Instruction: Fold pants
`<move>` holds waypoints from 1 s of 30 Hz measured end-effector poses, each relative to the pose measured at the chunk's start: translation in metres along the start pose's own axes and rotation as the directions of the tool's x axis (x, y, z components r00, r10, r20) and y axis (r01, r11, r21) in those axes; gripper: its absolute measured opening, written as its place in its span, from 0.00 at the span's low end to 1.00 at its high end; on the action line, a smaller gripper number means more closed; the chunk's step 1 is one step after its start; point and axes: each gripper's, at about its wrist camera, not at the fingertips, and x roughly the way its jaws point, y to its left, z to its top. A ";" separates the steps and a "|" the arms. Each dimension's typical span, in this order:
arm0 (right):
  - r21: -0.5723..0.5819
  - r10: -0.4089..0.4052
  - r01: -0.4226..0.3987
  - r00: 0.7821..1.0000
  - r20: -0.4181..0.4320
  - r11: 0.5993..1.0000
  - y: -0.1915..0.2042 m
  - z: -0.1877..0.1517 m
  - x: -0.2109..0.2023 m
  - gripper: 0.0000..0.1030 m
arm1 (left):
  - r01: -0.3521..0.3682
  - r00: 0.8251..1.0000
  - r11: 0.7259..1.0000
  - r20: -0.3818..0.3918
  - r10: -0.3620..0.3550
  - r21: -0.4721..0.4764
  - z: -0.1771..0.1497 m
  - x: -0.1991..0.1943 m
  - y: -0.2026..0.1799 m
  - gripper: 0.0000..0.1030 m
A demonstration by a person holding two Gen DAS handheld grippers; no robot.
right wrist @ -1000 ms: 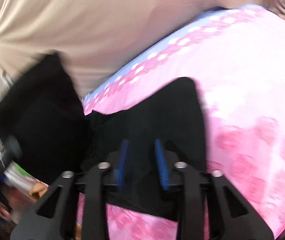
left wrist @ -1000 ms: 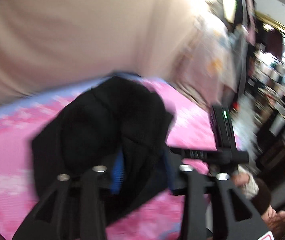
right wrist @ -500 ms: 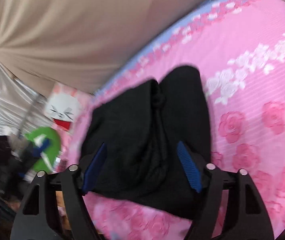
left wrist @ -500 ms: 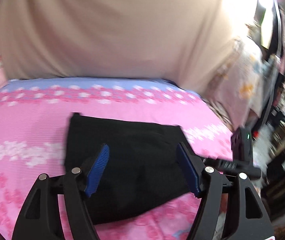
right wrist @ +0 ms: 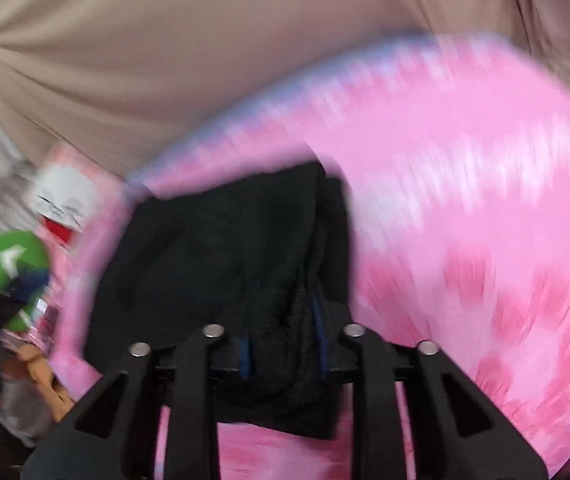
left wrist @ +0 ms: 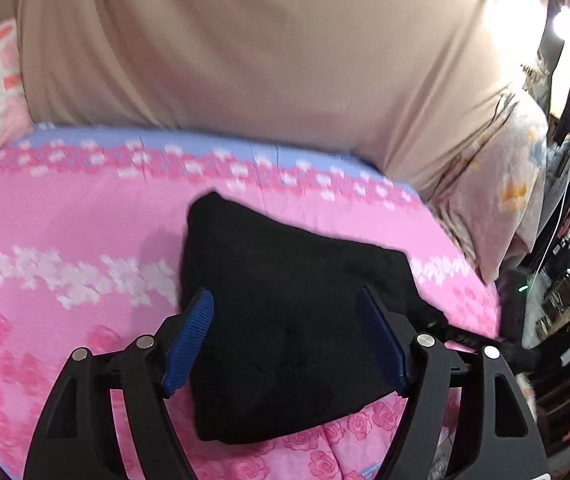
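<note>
- On the bed (left wrist: 85,232), near its right edge, the pants (left wrist: 285,320) are lying folded compactly.
- Left claw (left wrist: 285,340) is opening, empty.
- Right claw (right wrist: 283,344) is closing on a fold, perhaps for tidying.

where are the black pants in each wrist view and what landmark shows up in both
Left wrist: the black pants lie folded at lower centre on the pink floral sheet.
Right wrist: the black pants sit centre-left, a thick edge between the closing jaws of the right gripper.
Shared landmark: the beige curtain across the top.
</note>
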 end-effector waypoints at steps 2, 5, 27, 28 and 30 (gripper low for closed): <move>0.020 -0.013 0.012 0.999 0.045 1.000 0.007 0.006 -0.019 0.29 | -0.015 0.999 1.000 -0.028 0.015 0.002 -0.004 0.014 0.000 0.70; -0.076 -0.009 0.020 0.989 0.148 0.997 0.045 0.024 -0.050 0.28 | -0.014 0.998 1.000 -0.054 0.014 0.010 -0.010 0.027 -0.001 0.70; -0.121 -0.132 0.132 0.991 0.005 0.984 0.040 0.040 0.035 0.12 | -0.176 0.979 0.969 -0.067 0.191 0.175 -0.023 0.064 -0.029 0.83; -0.106 -0.126 0.126 0.992 0.010 0.986 0.041 0.039 0.028 0.13 | -0.185 0.978 0.966 -0.067 0.199 0.179 -0.023 0.065 -0.030 0.83; -0.109 -0.086 0.092 0.995 0.055 0.990 0.050 0.034 -0.002 0.17 | -0.198 0.974 0.962 -0.072 0.214 0.188 -0.024 0.065 -0.031 0.83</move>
